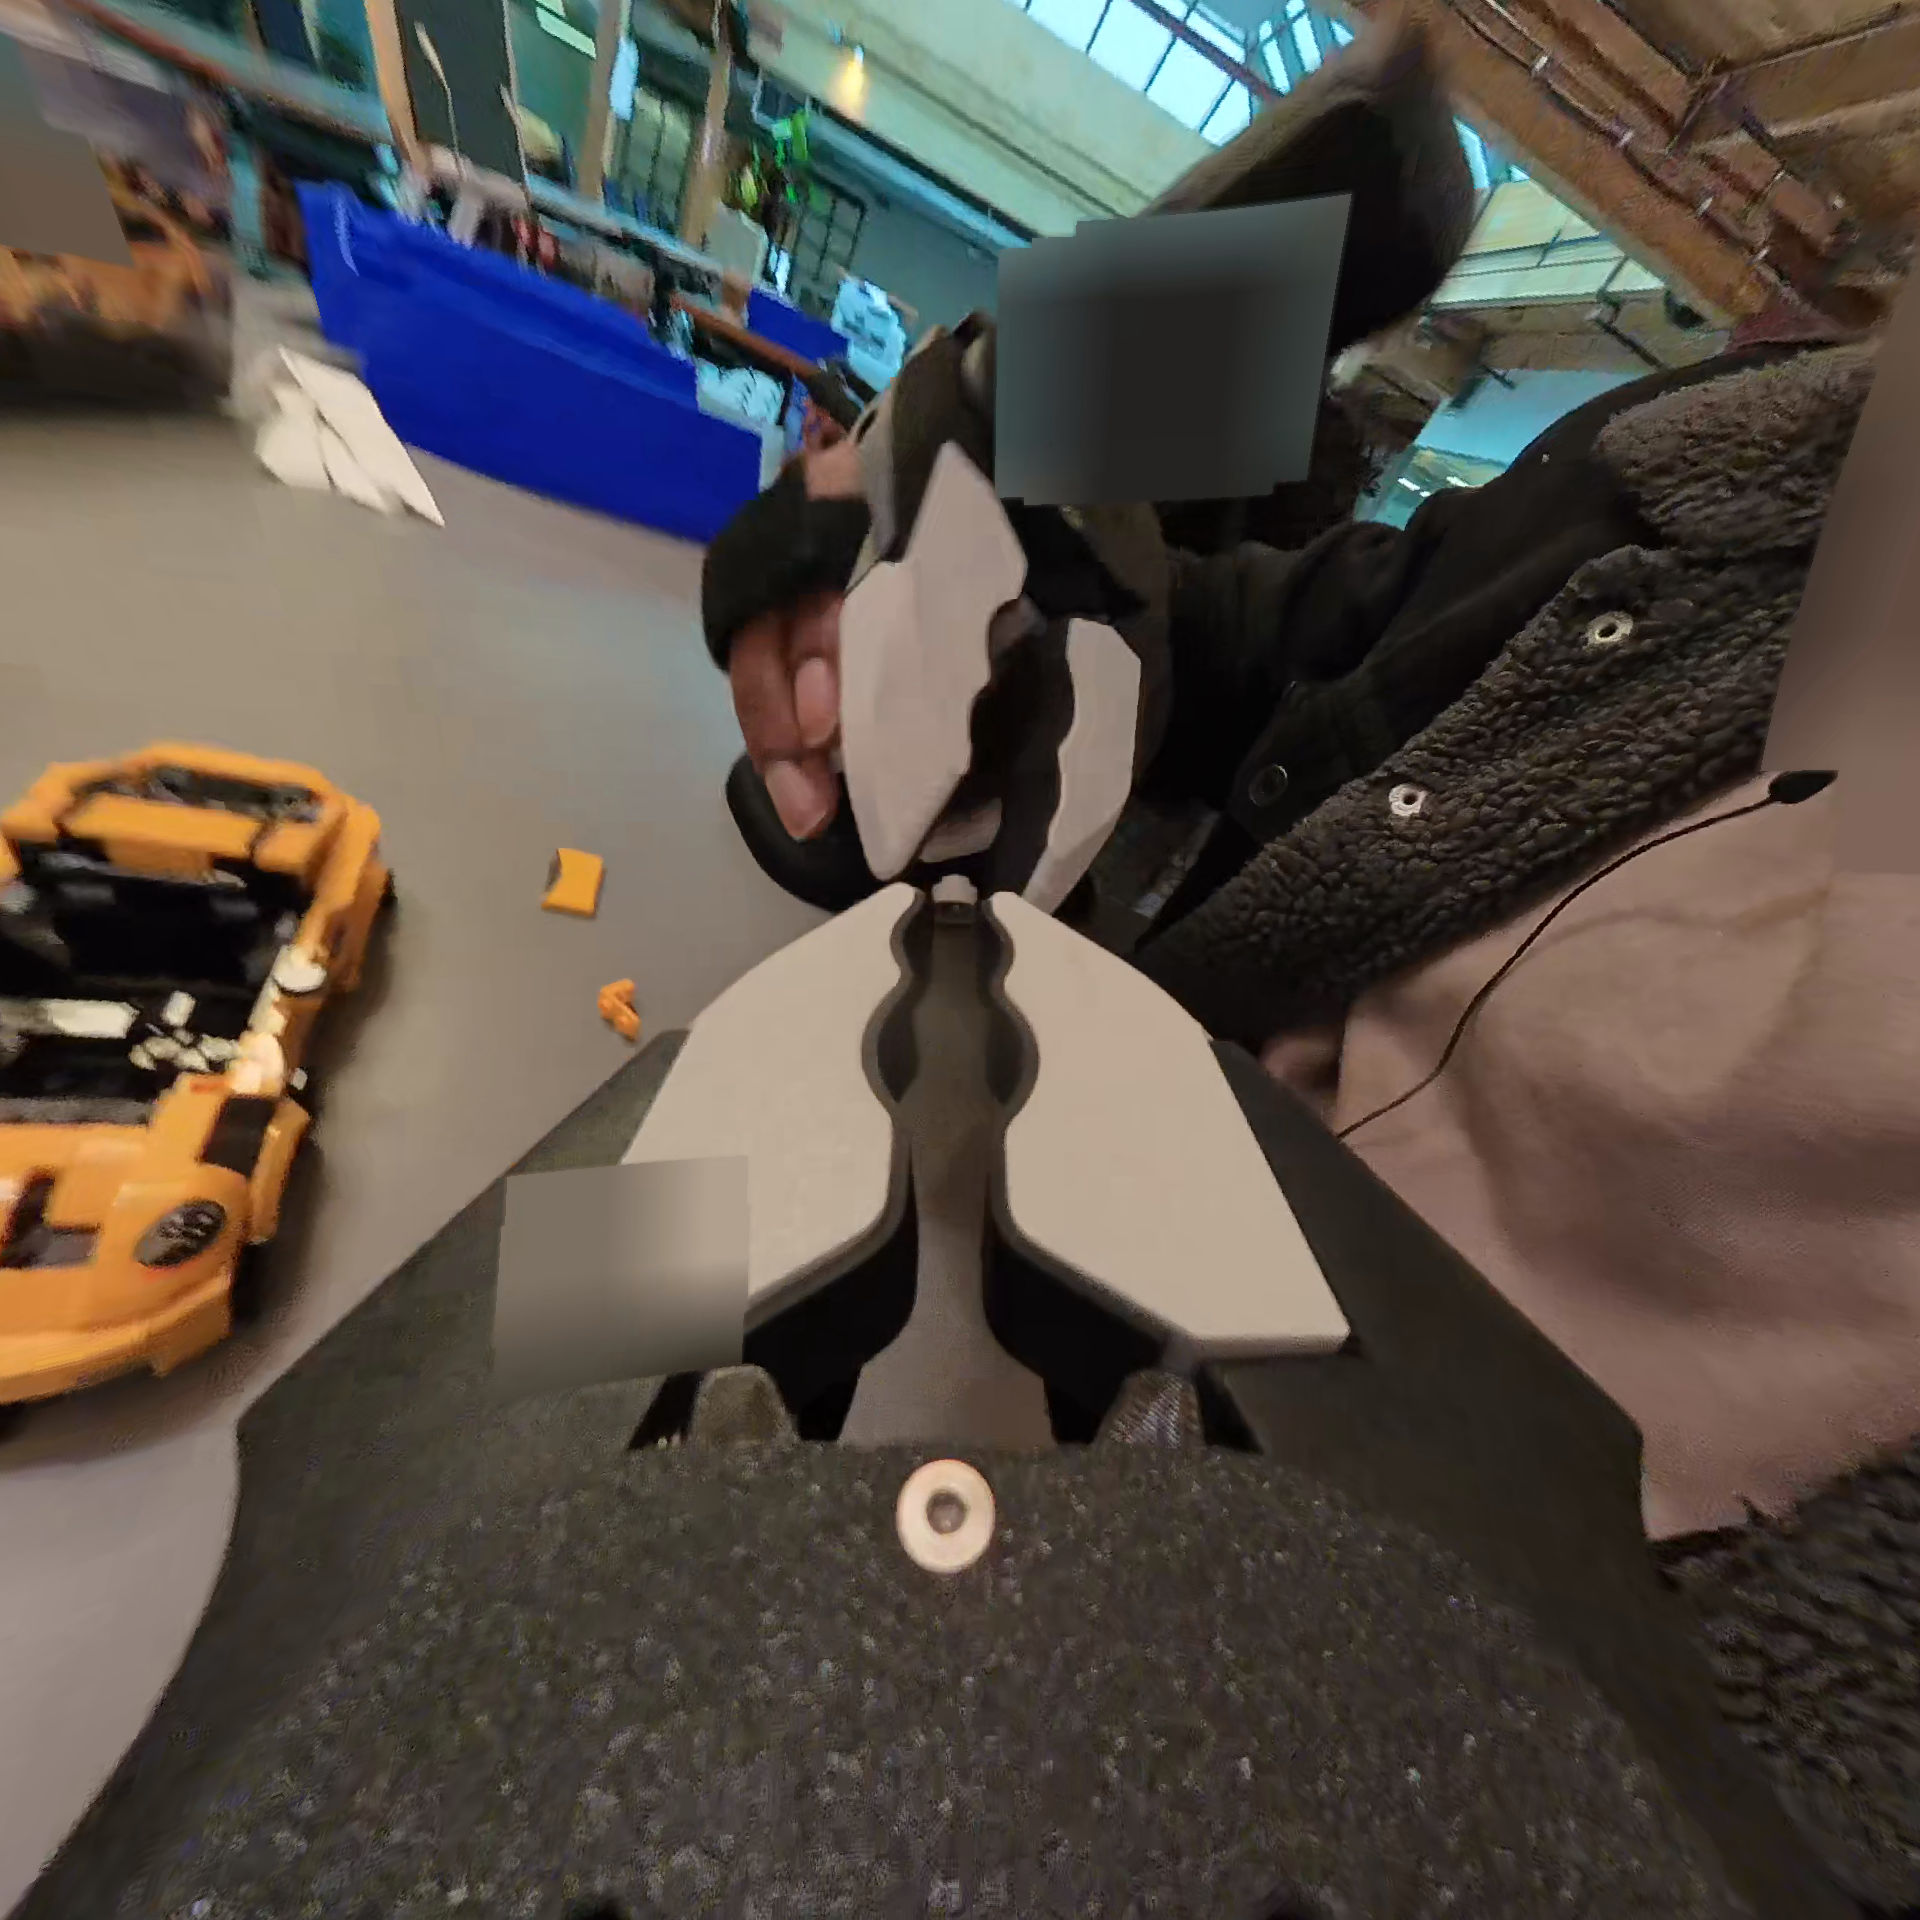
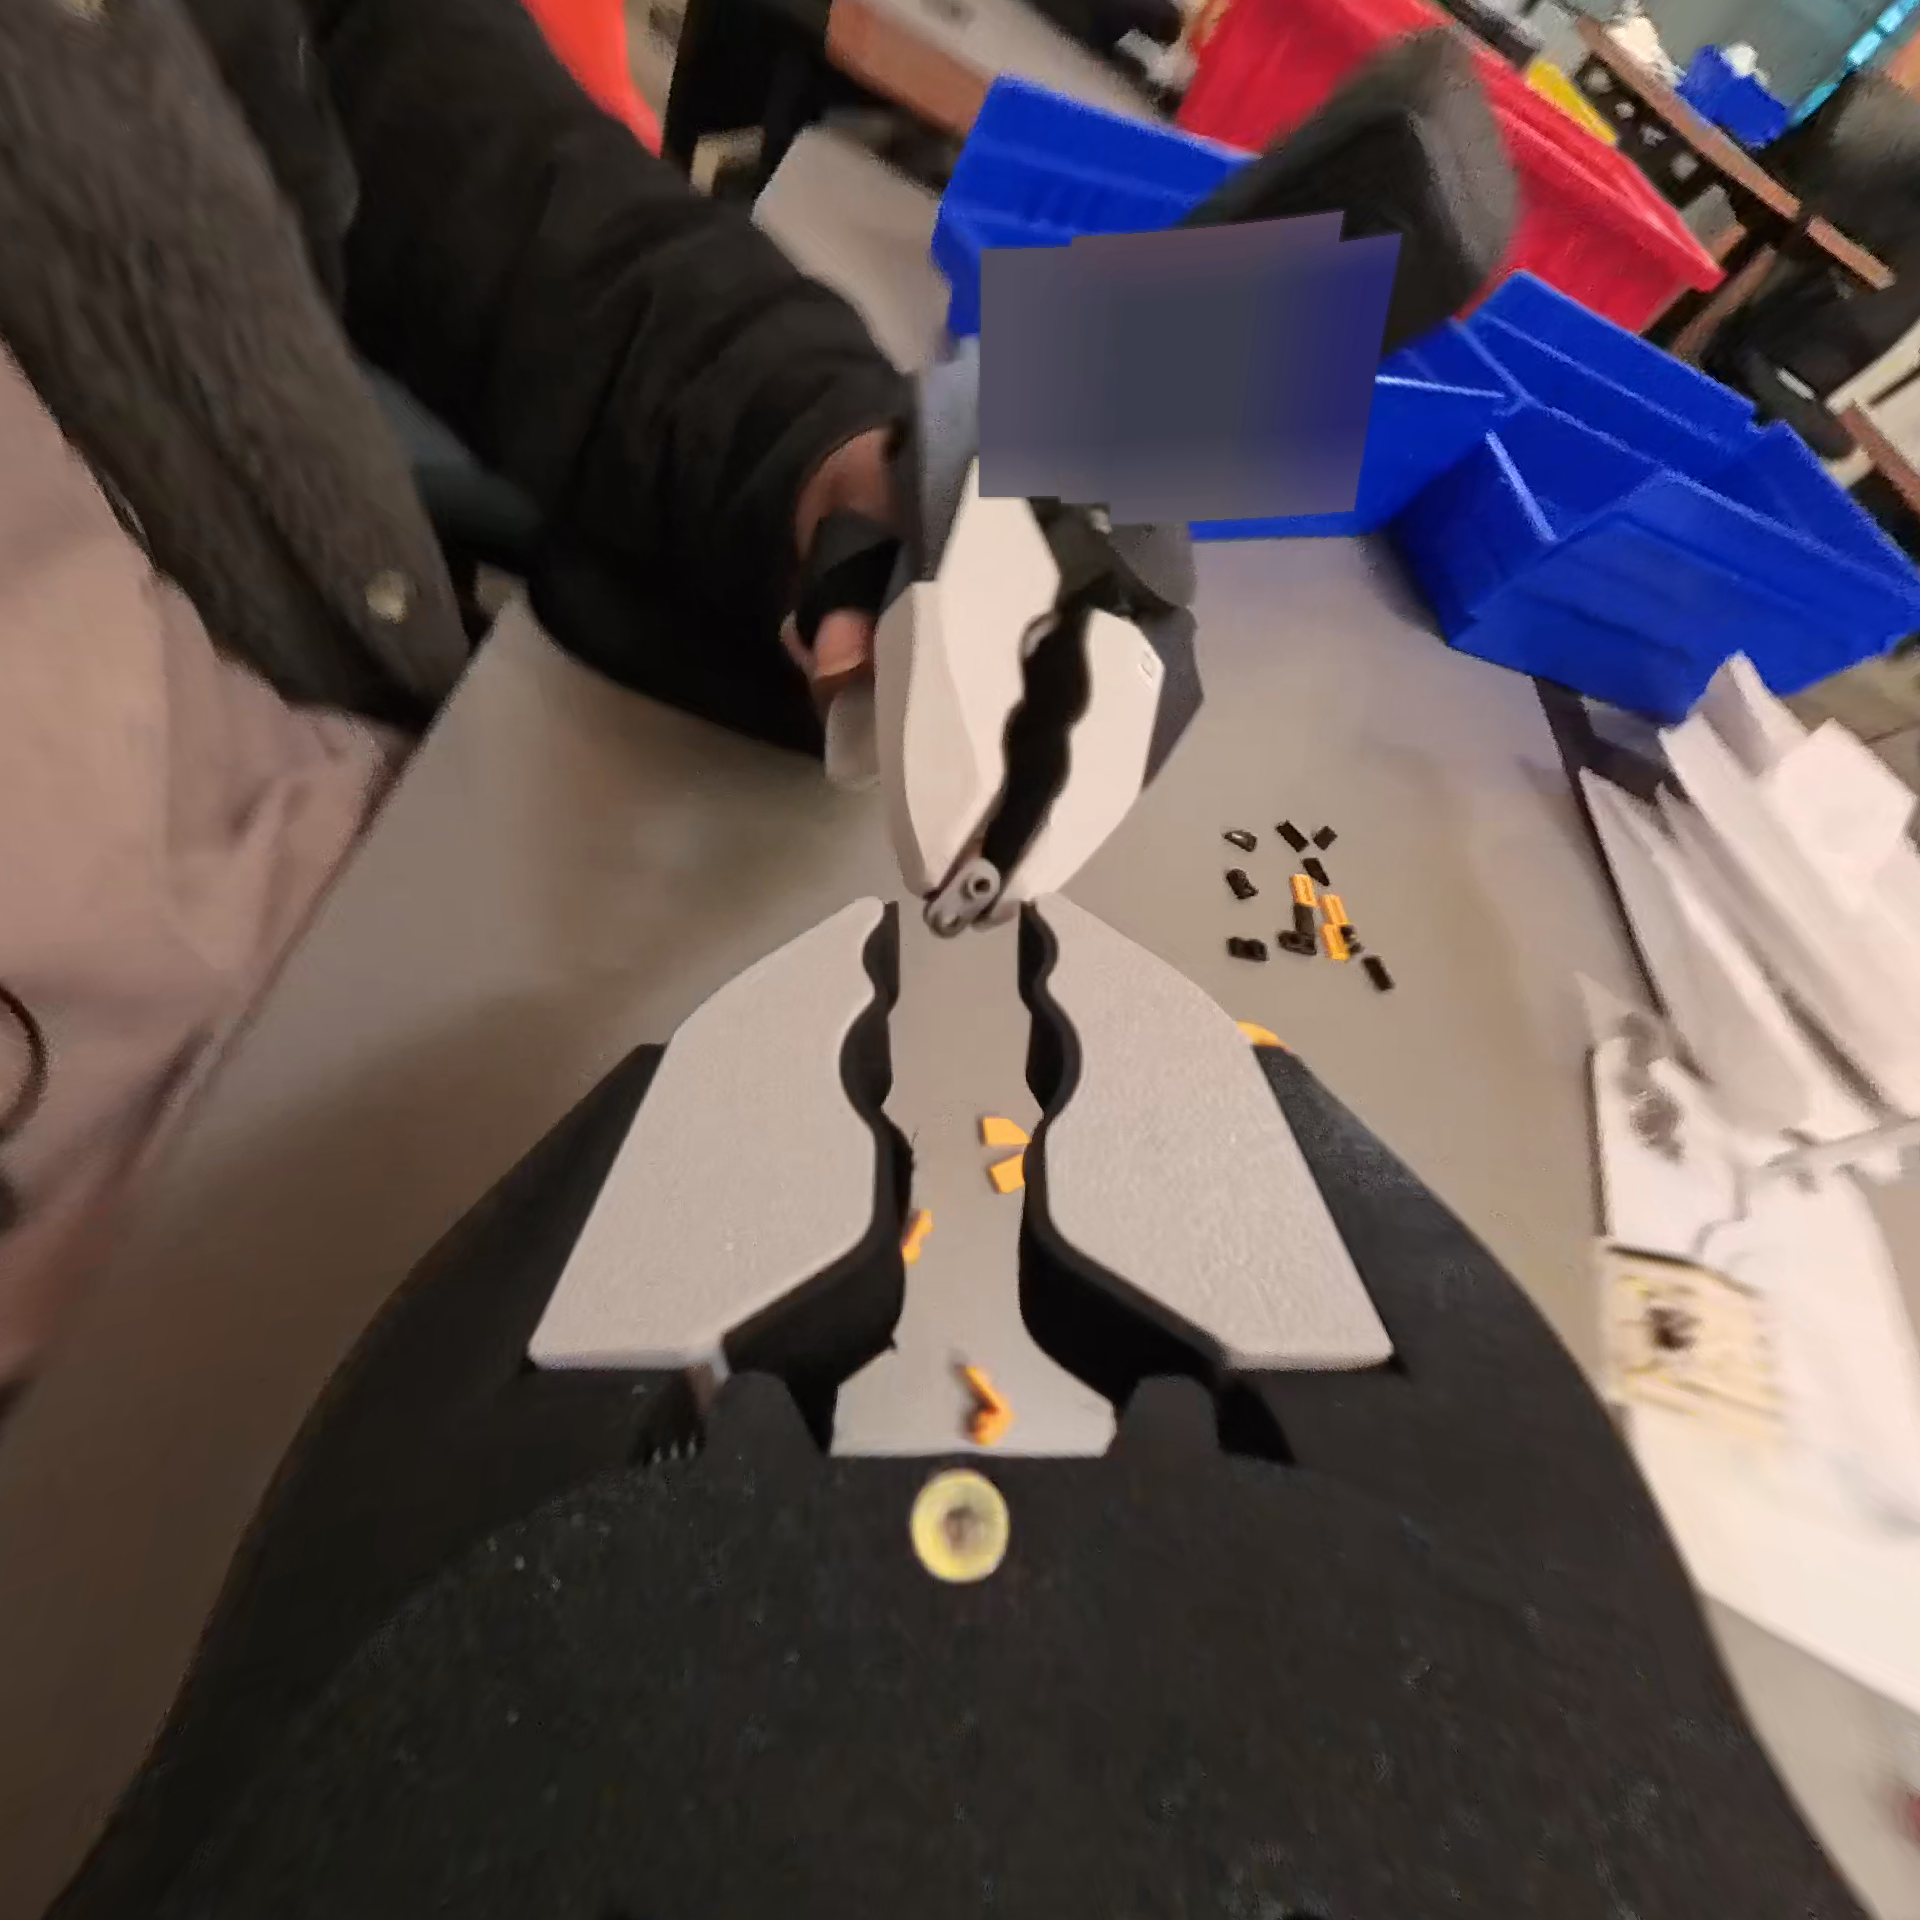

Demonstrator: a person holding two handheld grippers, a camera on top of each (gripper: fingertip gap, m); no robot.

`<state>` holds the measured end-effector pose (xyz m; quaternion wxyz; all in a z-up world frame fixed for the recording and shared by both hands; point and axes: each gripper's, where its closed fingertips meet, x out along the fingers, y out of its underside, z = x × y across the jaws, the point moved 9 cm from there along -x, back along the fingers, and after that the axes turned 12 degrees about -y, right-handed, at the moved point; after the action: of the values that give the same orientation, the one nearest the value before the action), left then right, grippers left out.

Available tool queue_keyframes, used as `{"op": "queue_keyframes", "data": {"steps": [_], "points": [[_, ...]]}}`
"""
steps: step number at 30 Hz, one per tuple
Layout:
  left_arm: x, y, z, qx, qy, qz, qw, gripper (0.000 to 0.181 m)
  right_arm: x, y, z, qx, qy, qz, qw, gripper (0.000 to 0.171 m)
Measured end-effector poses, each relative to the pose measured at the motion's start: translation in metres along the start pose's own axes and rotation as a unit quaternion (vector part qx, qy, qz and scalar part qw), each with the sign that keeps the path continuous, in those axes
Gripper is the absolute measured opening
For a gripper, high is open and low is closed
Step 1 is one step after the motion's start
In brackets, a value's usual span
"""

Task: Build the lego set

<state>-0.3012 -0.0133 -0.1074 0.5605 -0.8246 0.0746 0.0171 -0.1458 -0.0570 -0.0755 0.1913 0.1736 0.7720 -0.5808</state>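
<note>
We hold both tongs tip to tip above the desk (image 2: pixel 623 883). Left tongs (image 1: pixel 951 902) pinch a small grey piece (image 2: pixel 966 902); right tongs (image 2: pixel 954 914) stand parted beside it. Orange car (image 1: pixel 156 1049) sits well apart. Risk: a misaligned handover drops the piece among loose bricks (image 2: pixel 1304 920).

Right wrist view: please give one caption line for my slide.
Right gripper, open, faces the left gripper, which pinches a small grey piece above the table.
</note>
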Motion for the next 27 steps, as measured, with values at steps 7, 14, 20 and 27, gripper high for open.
{"op": "queue_keyframes", "data": {"steps": [7, 14, 20, 27], "points": [[-0.002, -0.005, -0.013, 0.103, -0.034, -0.049, 0.993, 0.007, -0.009, 0.003, 0.005, 0.130, 0.000, -0.106, 0.986, 0.012], [-0.001, -0.003, -0.018, 0.125, -0.029, -0.050, 0.990, 0.007, -0.006, 0.001, 0.007, 0.138, -0.019, -0.110, 0.984, 0.007], [0.001, 0.004, -0.011, 0.163, -0.081, 0.043, 0.982, 0.011, 0.000, 0.015, 0.006, 0.139, -0.024, -0.029, 0.990, 0.007], [0.012, 0.032, 0.004, 0.224, -0.166, 0.246, 0.928, 0.020, 0.029, 0.049, 0.010, 0.134, -0.060, 0.151, 0.978, 0.007]]}}
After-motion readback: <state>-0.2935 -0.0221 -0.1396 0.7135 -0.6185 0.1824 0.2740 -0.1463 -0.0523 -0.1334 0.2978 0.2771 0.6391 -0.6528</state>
